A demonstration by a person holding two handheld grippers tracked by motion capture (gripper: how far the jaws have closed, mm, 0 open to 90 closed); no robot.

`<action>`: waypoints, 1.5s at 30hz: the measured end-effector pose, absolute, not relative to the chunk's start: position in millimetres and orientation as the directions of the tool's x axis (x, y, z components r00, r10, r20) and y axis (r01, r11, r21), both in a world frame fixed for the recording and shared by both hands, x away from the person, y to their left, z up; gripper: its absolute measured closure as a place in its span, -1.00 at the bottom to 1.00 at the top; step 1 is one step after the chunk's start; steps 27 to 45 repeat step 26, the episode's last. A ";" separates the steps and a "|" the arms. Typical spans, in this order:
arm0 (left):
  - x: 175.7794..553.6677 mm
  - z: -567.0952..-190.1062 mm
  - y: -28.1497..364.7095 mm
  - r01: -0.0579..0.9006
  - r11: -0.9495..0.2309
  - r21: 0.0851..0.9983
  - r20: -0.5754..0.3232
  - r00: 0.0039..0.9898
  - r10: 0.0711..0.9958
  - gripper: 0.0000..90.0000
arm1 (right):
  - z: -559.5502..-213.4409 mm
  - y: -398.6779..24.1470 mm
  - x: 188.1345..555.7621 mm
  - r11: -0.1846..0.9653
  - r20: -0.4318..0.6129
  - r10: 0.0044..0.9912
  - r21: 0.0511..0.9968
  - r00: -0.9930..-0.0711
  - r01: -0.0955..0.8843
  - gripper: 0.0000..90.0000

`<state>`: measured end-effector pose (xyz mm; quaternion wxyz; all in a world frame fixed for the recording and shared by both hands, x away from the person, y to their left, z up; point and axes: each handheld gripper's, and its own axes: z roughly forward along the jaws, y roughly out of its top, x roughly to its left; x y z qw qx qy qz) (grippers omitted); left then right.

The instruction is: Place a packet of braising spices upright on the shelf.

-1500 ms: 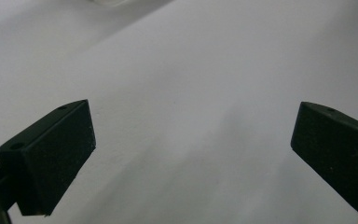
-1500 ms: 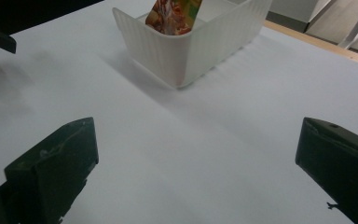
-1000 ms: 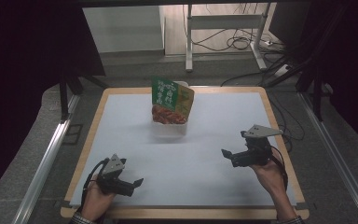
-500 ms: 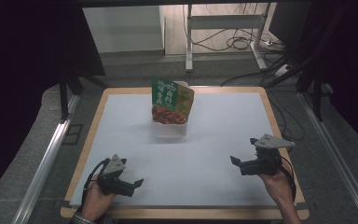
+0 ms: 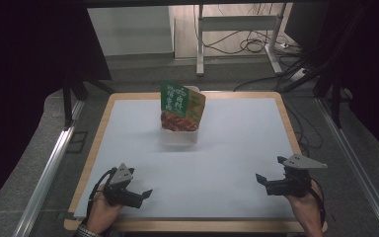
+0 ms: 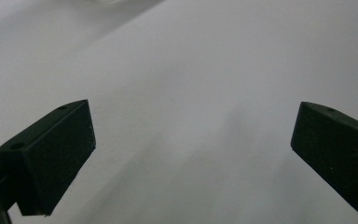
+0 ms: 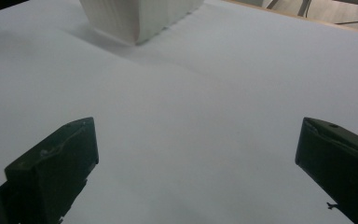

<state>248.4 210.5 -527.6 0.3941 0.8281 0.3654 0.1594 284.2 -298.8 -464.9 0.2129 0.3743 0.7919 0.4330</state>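
Green-red printed packet (image 5: 181,107) upright in white ribbed container (image 5: 179,135).

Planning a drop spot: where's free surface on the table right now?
Free: the white mat between the left gripper and right gripper, plus both sides of the white container. Crowded only at back centre, where the food pouch stands in it.

place: lab | signs: black curtains (image 5: 29,74); floor cables (image 5: 256,44); aluminium rails (image 5: 44,168); white-topped table (image 5: 237,143)
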 end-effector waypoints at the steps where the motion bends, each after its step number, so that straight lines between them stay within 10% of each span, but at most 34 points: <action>1: 248.4 -527.6 210.4 0.480 -0.423 0.769 -0.024 0.682 0.731 -1.00 | -464.9 -298.8 284.2 0.345 -0.013 0.777 0.845 -0.629 0.408 -1.00; 45: 249.9 -529.0 209.2 0.486 -0.432 0.760 -0.027 0.687 0.726 -1.00 | -489.2 -327.0 278.5 0.305 0.062 0.813 0.801 -0.578 0.515 -1.00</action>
